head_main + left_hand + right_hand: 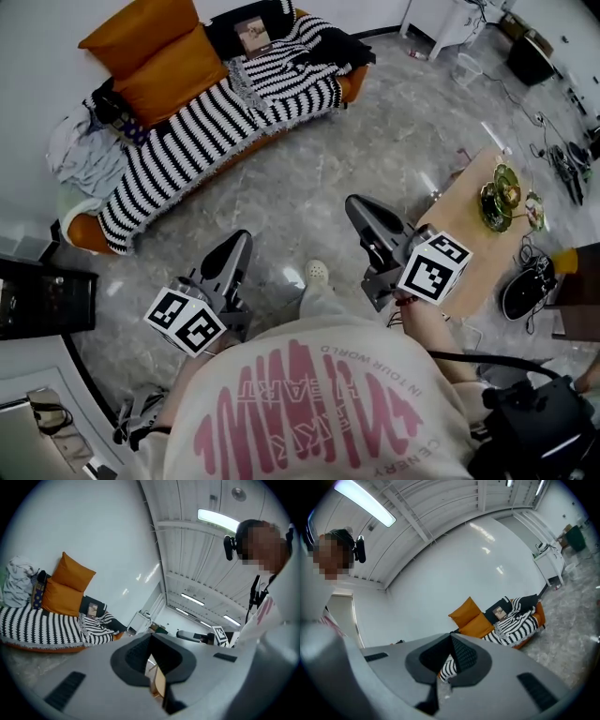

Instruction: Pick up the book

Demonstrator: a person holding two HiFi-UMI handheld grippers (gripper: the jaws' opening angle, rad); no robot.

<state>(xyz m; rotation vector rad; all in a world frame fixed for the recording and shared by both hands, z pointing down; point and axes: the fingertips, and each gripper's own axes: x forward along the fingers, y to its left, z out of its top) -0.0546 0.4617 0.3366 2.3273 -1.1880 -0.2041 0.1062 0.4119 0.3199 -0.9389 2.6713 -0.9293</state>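
Two empty grippers here: my left hand-held gripper (240,246) and right hand-held gripper (359,210) are both pinched together on nothing and held level out front. I reckon that's because the book (253,36) lies well away, on a dark cushion (223,39) at the sofa's (354,82) far end.

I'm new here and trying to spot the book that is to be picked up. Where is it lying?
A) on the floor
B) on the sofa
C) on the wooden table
B: the book lies on the sofa, next to the striped blanket.
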